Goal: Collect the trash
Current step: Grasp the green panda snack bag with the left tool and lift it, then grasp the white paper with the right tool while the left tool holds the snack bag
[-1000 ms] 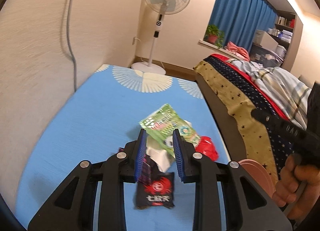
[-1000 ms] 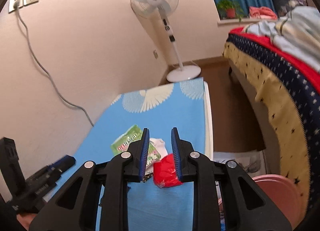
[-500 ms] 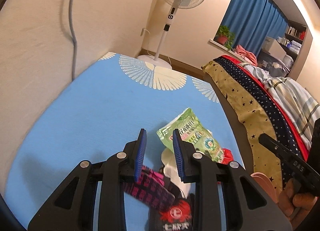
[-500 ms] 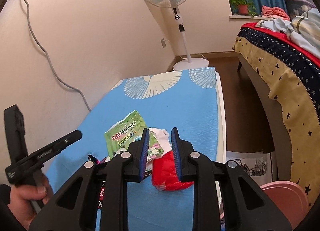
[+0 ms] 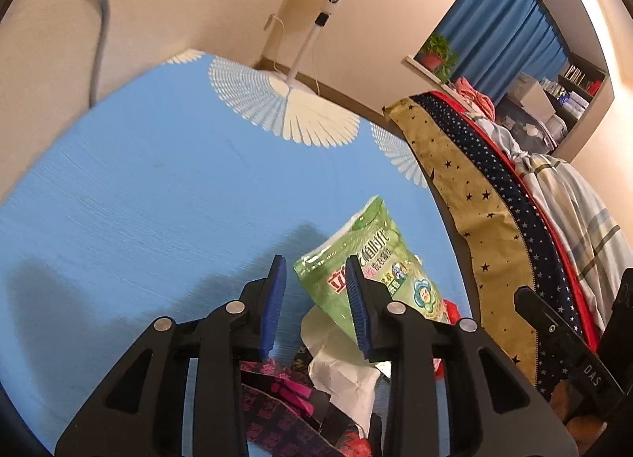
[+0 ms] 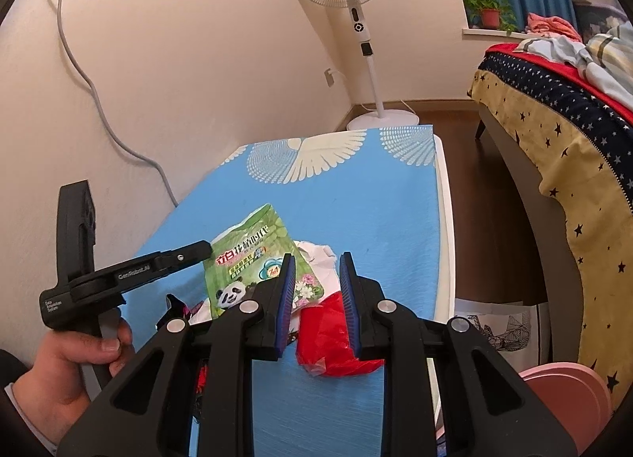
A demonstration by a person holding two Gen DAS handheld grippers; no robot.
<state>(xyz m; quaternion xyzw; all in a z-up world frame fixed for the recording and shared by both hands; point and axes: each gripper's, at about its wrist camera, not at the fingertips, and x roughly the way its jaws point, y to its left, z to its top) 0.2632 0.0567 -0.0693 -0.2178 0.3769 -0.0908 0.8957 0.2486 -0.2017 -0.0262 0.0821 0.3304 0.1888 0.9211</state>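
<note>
On the blue table (image 6: 356,196) all trash's still uncollected: green pouch (image 6: 253,255), red wrapper (image 6: 332,338), tissue. I've both grippers, left (image 5: 316,299) & right (image 6: 316,295), part-open, gripping nothing; left's jaws just widened.

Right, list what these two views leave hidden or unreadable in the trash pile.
- Black and pink wrapper: left wrist view, mostly behind the left gripper; print unreadable.
- Red wrapper: right wrist view, sides covered by the right gripper; whether it is touched is unclear.
- White tissue: partly under the green pouch.
- Pink bin: cut by the frame edge.

Black-and-pink wrapper (image 5: 277,413) half hidden behind the left gripper's fingers (image 5: 273,299).
</note>
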